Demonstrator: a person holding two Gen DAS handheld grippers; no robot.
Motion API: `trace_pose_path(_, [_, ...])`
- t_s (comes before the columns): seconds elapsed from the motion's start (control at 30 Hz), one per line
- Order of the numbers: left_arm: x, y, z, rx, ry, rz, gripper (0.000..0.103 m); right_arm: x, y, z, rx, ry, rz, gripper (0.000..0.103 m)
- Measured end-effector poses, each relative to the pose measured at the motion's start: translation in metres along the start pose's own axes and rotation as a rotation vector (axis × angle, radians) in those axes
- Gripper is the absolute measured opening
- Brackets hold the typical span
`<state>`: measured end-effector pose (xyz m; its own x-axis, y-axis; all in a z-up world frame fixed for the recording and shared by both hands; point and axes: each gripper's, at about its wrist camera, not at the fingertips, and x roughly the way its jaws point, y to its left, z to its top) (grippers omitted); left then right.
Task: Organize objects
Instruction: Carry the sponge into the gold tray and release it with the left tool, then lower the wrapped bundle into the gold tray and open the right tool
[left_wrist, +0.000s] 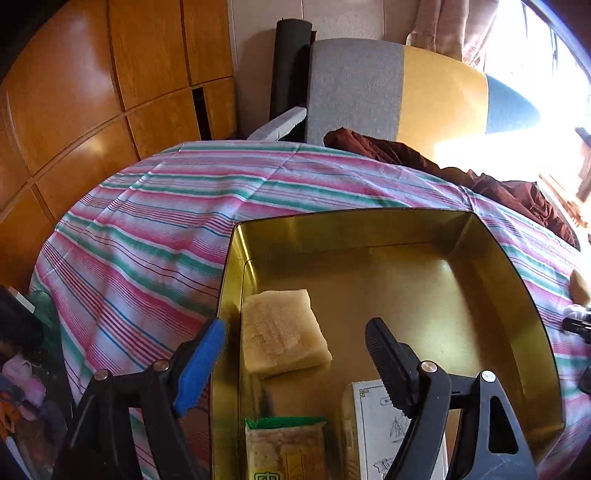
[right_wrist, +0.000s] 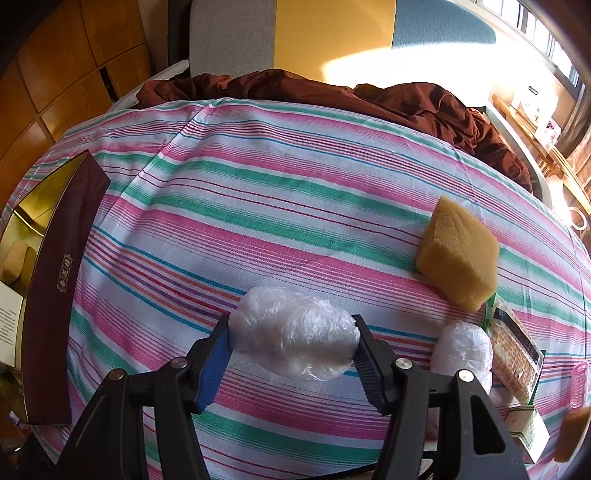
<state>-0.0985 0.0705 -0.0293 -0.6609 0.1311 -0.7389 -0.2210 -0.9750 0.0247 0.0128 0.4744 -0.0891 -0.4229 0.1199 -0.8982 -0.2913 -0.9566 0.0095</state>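
Jaws of the left gripper (left_wrist: 295, 354) stood apart over the pale yellow sponge block (left_wrist: 282, 332) inside the gold metal tin (left_wrist: 369, 227); nothing gripped. Right gripper (right_wrist: 291, 350) clamped the clear plastic-wrapped white bundle (right_wrist: 295, 338) above the striped cloth (right_wrist: 258, 184).

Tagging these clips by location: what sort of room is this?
Probably a bedroom at home: a bed under a striped sheet, a crumpled brown blanket at its far edge, and wooden wardrobe doors beside it.

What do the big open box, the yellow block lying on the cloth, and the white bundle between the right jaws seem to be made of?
Open box: probably tin-plated metal, with a shiny gold inside that mirrors its contents.
Yellow block: seems to be sponge or foam, matte and finely porous.
White bundle: its wrap looks like thin clear plastic film, crinkled and glossy; what is inside cannot be told.
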Motion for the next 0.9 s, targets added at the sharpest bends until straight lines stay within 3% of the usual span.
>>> trace_pose_path(0.33, [-0.051,-0.014,-0.008,0.02,-0.1,-0.064,0.084,-0.016,0.014,0.009,0.002,-0.032,-0.025,0.062])
trace_pose_path(0.47, [-0.057,-0.015,-0.011,0.023,-0.108,-0.081,0.084,-0.041,0.046,0.018,-0.013,-0.101,0.022,0.062])
trace_pose_path(0.6, [-0.058,-0.005,-0.014,-0.011,-0.105,-0.096,0.084,-0.059,0.089,0.029,-0.1,-0.145,0.012,0.062])
trace_pose_path(0.9, [-0.061,0.028,-0.025,-0.088,-0.098,-0.087,0.084,-0.072,0.189,0.051,-0.181,-0.127,0.218,0.062])
